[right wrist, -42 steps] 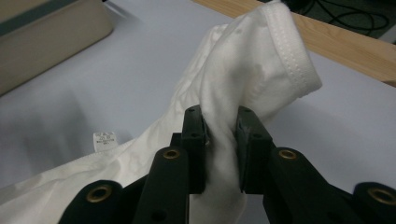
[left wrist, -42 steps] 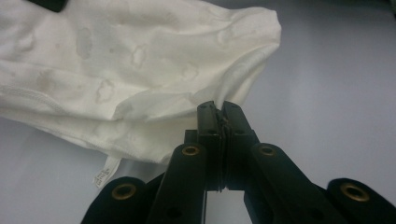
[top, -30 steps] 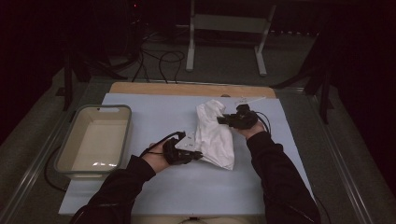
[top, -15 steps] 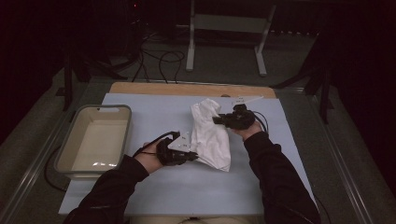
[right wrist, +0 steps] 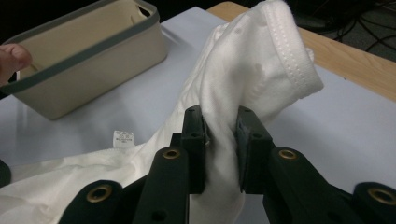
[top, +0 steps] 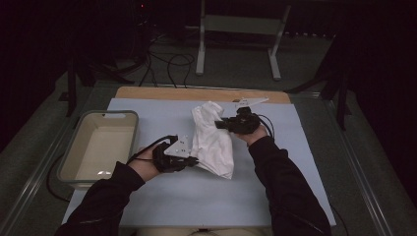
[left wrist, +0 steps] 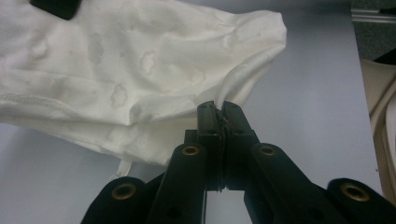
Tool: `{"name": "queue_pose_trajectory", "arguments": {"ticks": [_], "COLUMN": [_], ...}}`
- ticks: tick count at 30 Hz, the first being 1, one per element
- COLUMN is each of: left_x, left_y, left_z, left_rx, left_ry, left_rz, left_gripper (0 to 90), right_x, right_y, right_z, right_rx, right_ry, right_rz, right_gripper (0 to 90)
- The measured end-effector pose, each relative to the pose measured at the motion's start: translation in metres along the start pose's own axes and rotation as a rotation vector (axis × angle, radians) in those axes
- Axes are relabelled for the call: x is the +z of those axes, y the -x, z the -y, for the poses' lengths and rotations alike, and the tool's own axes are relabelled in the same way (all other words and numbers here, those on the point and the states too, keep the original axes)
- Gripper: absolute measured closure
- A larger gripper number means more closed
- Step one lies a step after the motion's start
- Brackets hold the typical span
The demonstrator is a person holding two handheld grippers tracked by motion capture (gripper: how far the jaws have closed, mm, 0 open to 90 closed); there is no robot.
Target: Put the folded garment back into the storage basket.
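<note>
White cotton, printed with faint clouds, hangs between two hand-held grippers above a pale blue mat (top: pixel 295 162) as a person works on a small garment (top: pixel 211 142) at a table. The left gripper (top: pixel 193 160) has its jaws pressed tight on a thin edge of the cloth near one corner; in the left gripper view, the garment (left wrist: pixel 140 70) fans out from that pinch. The right gripper (top: pixel 219 124) holds the far end, its jaws clamped on a thick bunch of fabric (right wrist: pixel 219 126) just below a stitched hem, with a small label (right wrist: pixel 123 136) showing lower down. A beige plastic bin (top: pixel 101 147) with a grey rim sits to the left of the cloth, near but apart from it.

The step in hand looks like lifting and spreading the piece. To do it well, both hands should probably rise together and draw apart evenly, so the slim left pinch does not slip off the hem, and the middle should clear the mat before any swing towards the bin.
</note>
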State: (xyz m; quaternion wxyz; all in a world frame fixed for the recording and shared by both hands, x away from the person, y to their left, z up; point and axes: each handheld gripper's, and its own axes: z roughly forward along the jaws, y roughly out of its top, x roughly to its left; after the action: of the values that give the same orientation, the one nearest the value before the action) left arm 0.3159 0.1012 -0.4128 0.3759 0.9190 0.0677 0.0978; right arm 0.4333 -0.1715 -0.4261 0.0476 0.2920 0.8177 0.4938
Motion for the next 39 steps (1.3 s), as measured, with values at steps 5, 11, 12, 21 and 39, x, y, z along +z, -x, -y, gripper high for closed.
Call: {"name": "queue_pose_trajectory", "arguments": {"ticks": [5,11,12,21,39], "left_x": [-0.01,-0.021,-0.022,-0.039,-0.073], "left_y": [0.0,0.0,0.0,-0.001,-0.003], "left_z": [0.005,0.009,0.01,0.014,0.022], "left_rx": [-0.01,-0.012,-0.011,-0.022,-0.035], "left_ry": [-0.007,-0.017,-0.019,-0.022,-0.036], "left_rz": [-0.019,-0.032,-0.033,-0.055,-0.112], "left_gripper": [88.6,88.6,88.6,88.6,88.6], "right_x": [0.009,0.018,0.02,0.027,0.043], "right_y": [-0.005,-0.012,-0.014,-0.025,-0.044], "right_z": [-0.005,-0.011,-0.014,-0.032,-0.058], "right_rx": [-0.006,-0.016,-0.018,-0.044,-0.077], "right_ry": [-0.002,-0.001,0.0,0.017,0.03], "right_rz": [-0.008,-0.026,-0.032,-0.038,-0.059], "right_gripper": [76.4,76.4,76.4,76.4,76.4]}}
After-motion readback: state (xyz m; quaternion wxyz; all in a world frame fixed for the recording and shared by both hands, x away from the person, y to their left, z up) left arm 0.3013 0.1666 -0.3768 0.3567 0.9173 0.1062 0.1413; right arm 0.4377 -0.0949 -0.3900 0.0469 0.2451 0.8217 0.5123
